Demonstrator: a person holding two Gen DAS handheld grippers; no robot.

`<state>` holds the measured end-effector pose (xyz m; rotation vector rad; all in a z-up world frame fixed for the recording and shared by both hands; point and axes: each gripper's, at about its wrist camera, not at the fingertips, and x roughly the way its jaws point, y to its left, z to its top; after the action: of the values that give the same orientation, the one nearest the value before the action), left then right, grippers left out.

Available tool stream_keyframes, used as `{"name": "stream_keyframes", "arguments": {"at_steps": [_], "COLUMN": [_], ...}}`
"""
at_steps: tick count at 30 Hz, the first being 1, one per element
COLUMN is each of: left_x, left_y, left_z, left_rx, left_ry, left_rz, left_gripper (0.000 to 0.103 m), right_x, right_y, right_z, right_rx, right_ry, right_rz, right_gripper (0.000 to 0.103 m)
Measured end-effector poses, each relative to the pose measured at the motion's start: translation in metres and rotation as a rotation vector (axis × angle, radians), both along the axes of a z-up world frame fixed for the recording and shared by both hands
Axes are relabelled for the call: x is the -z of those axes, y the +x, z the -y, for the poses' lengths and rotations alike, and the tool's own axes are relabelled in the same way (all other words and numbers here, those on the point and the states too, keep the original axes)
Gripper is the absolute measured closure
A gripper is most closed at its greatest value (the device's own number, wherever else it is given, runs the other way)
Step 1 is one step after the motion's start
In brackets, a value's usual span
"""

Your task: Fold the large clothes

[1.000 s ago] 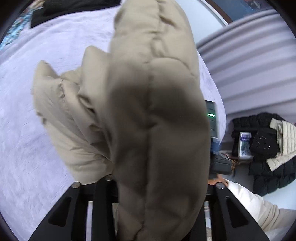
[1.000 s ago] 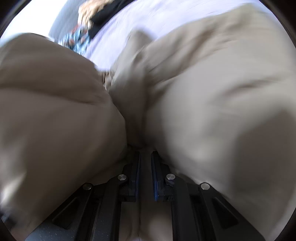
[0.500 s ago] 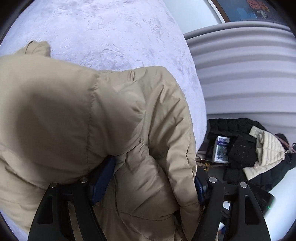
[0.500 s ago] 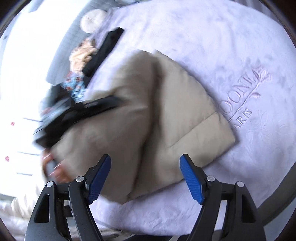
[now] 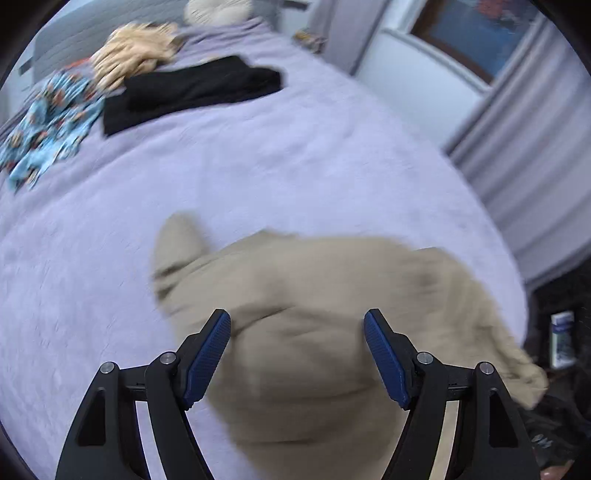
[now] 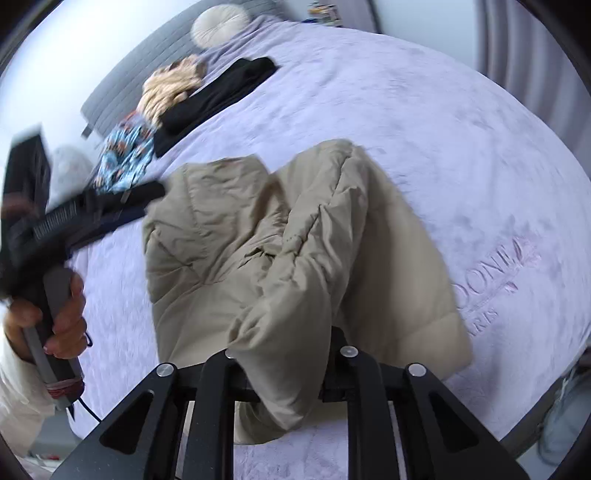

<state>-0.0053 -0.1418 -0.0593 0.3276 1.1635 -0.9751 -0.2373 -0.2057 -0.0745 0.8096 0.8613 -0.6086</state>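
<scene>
A beige puffer jacket (image 6: 258, 229) lies bunched on the lavender bed cover (image 6: 443, 129). My right gripper (image 6: 284, 350) is closing on a thick fold at the jacket's near edge. The fabric fills the gap between its fingers and hides the pads. In the left wrist view the jacket (image 5: 314, 295) is blurred, lying below my left gripper (image 5: 296, 321). Its blue pads stand wide apart with nothing pressed between them. The right wrist view shows the left gripper (image 6: 147, 199) at the jacket's left edge, held by a hand (image 6: 62, 306).
At the head of the bed lie a black garment (image 5: 192, 88), a blue patterned garment (image 5: 48, 125) and a blond fluffy item (image 5: 129, 55). A round cushion (image 6: 218, 22) sits by the headboard. Pleated curtains (image 5: 535, 147) and dark clothes (image 5: 561, 332) are beyond the bed's right edge.
The left gripper let go of the jacket and drew back, open. The jacket dropped onto the bed. The right gripper opened, then closed on a fold at the near edge.
</scene>
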Motion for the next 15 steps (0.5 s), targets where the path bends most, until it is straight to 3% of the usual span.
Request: {"name": "stream_keyframes", "arguments": {"at_steps": [3, 8, 12, 15], "left_x": [0.032, 0.043, 0.055, 0.058], "left_y": [-0.003, -0.055, -0.071, -0.075], "left_z": [0.012, 0.067, 0.096, 0.102], "left_rx": [-0.032, 0.05, 0.081, 0.067], "left_ry": [0.027, 0.048, 0.066, 0.089], "left_rz": [-0.038, 0.101, 0.13, 0.13], "left_gripper": [0.028, 0.028, 0.026, 0.025], "right_x": [0.018, 0.04, 0.066, 0.086], "right_y": [-0.024, -0.044, -0.076, -0.086], "right_z": [0.012, 0.022, 0.04, 0.062], "right_rx": [0.056, 0.113, 0.164, 0.176], "right_ry": [0.039, 0.067, 0.076, 0.112], "right_rz": [-0.019, -0.033, -0.033, -0.012], "right_gripper": [0.086, 0.086, 0.085, 0.075]}}
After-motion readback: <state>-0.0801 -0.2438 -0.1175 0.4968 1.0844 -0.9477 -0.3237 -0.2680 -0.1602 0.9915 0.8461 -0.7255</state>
